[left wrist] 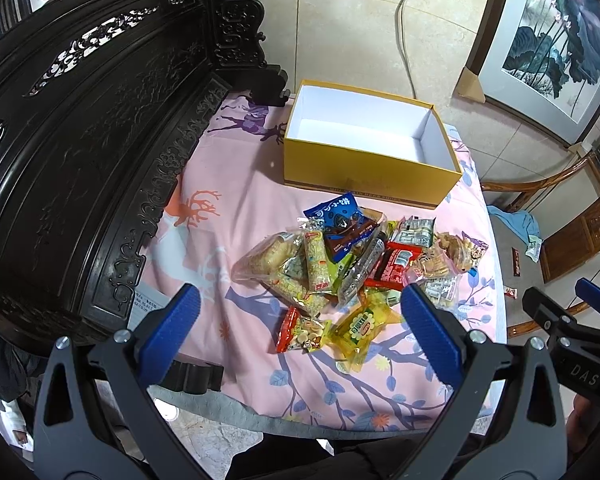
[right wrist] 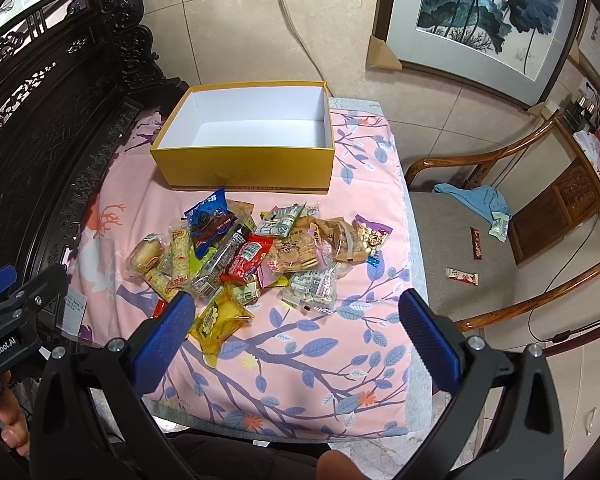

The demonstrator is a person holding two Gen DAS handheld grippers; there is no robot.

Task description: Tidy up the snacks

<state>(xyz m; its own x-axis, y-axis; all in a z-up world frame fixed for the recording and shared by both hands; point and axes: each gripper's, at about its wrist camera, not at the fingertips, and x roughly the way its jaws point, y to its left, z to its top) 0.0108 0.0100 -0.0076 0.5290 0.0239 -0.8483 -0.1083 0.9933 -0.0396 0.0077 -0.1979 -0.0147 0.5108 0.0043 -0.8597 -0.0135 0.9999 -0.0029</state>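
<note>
A pile of several wrapped snacks (left wrist: 352, 264) lies on the pink patterned cloth; it also shows in the right wrist view (right wrist: 260, 256). Behind it stands an open yellow box (left wrist: 364, 176) with a white, empty inside, also in the right wrist view (right wrist: 244, 168). My left gripper (left wrist: 300, 304) is open and empty, held above the near side of the pile. My right gripper (right wrist: 296, 312) is open and empty, above the cloth just in front of the pile. A yellow packet (left wrist: 358, 330) lies nearest, also in the right wrist view (right wrist: 220, 320).
A dark carved wooden headboard (left wrist: 80, 140) runs along the left. A wooden armchair (right wrist: 520, 240) at the right holds a blue cloth (right wrist: 476, 198) and a few stray snack packets (right wrist: 462, 276). A framed painting (right wrist: 492, 20) leans on the tiled wall. A cable (right wrist: 296, 32) hangs from the socket.
</note>
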